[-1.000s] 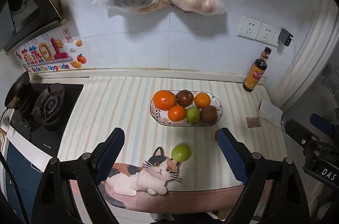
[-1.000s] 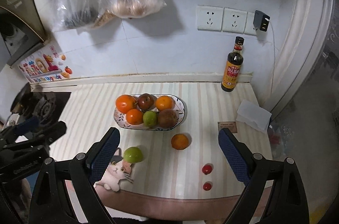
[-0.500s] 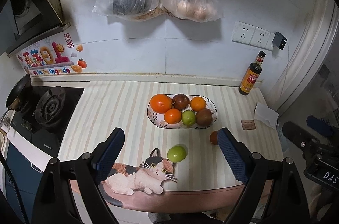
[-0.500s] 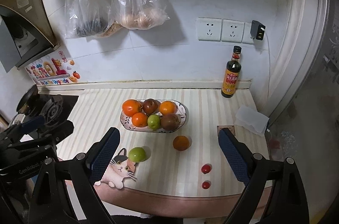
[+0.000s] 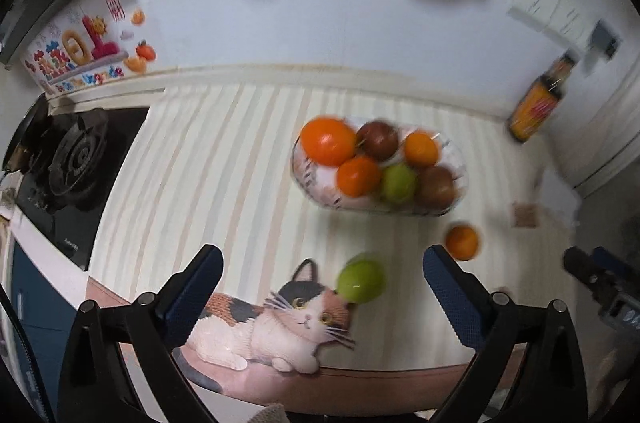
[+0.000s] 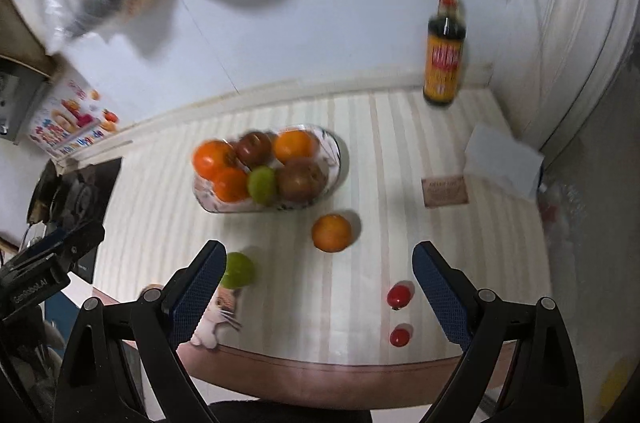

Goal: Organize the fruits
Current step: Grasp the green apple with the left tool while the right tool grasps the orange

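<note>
Countertop (image 5: 224, 159) with pale stripes fills most of both views, running back to a white tiled wall, with a gas stove (image 5: 76, 159) at its left end and a cat picture (image 5: 280, 323) printed along its front edge. Near the middle sits an oval patterned fruit plate (image 6: 334, 159) holding three oranges, two dark reddish-brown fruits and one green fruit, all packed close together. A dark sauce bottle (image 6: 444, 59) stands upright against the wall at the back right, with a white folded cloth (image 6: 504, 159) and a small brown card (image 6: 445, 190) nearer the front on that side. Both grippers hover above the front edge with fingers spread wide and nothing between them: the left gripper (image 5: 322, 283) and the right gripper (image 6: 316, 287). A loose green fruit (image 5: 361, 282) lies just beside the cat's head, in front of the plate. A loose orange (image 6: 331, 233) rests on the counter just in front of the plate's right end. Two small red tomatoes (image 6: 399, 296) lie near the front right, close together but apart.
</note>
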{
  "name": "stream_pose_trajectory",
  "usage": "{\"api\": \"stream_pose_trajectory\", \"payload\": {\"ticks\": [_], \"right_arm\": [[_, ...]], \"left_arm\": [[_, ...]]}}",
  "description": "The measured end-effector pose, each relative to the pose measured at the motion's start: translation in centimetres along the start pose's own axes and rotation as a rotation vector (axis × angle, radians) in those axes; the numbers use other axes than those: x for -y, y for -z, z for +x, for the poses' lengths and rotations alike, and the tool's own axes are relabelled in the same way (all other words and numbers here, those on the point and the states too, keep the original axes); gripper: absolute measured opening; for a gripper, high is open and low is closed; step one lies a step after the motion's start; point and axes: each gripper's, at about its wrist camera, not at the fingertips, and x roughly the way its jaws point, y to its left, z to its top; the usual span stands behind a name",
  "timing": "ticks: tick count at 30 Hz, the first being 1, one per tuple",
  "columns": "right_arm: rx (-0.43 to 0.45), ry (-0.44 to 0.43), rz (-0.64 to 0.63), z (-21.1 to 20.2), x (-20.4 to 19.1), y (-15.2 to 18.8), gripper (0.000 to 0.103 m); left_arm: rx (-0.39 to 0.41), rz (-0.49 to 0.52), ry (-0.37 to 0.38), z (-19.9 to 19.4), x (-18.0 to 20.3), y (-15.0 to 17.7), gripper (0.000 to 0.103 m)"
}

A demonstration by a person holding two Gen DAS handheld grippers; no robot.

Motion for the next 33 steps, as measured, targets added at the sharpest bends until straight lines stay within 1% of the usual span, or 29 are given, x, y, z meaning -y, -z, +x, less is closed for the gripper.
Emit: {"api": "stream_pose_trajectory", "payload": {"ticks": [2,6,9,12,14,18,21,23,25,26,27,28,29,31,32,33], "right_arm": [[-0.055,-0.001,0.011,3.0,0.8,-0.3,0.096],[-0.131,-0.004,0.012,7.7,1.6,-0.7,0.096],[-0.186,-0.014,0.022,11.0,2.0,-1.1,0.096],[-0.225,-0.017,0.026,13.7,2.1,-1.5,0.096],[-0.247,-0.011,0.020,15.6,1.8,-1.8,0.096],[-0.294,-0.006,0.022,18.8,1.7,-2.2,0.096],[-0.321,-0.004,0.025,20.7,1.6,-2.4,0.096],[-0.344,-0.004,0.029,21.8,1.6,-2.4,0.096],[-0.365,-0.011,0.032,22.8,1.7,-2.2,0.096],[-0.375,-0.013,0.033,23.1,1.7,-2.1,0.095],[-0.389,-0.020,0.034,23.6,1.7,-1.9,0.092],[-0.398,-0.024,0.035,23.9,1.7,-1.8,0.090],[-0.405,-0.028,0.035,24.2,1.7,-1.6,0.086],[-0.417,-0.044,0.040,24.7,1.5,-1.3,0.078],[-0.420,-0.050,0.043,24.9,1.5,-1.2,0.068],[-0.422,-0.057,0.047,25.2,1.6,-1.0,0.064]], "left_arm": [[-0.045,0.002,-0.013,2.3,0.3,0.4,0.103],[-0.188,0.012,-0.006,7.1,1.4,1.4,0.102],[-0.254,0.003,-0.008,10.0,1.9,2.2,0.103],[-0.326,-0.036,0.012,12.6,1.8,2.7,0.102],[-0.379,-0.066,0.041,14.2,1.9,3.1,0.102],[-0.451,-0.094,0.079,16.5,2.3,4.0,0.102],[-0.477,-0.107,0.103,17.6,2.5,4.4,0.100],[-0.475,-0.102,0.107,18.0,2.6,4.5,0.095],[-0.485,-0.099,0.117,18.4,2.7,4.7,0.076],[-0.491,-0.099,0.134,18.5,2.9,4.8,0.073],[-0.492,-0.098,0.150,18.6,3.0,4.9,0.069],[-0.491,-0.092,0.161,18.6,3.2,5.0,0.061],[-0.491,-0.081,0.166,18.5,3.5,5.1,0.061],[-0.480,-0.049,0.147,18.3,4.1,5.2,0.061],[-0.475,-0.047,0.148,18.2,4.1,5.2,0.061],[-0.478,-0.053,0.153,18.2,4.0,5.3,0.061]]}}
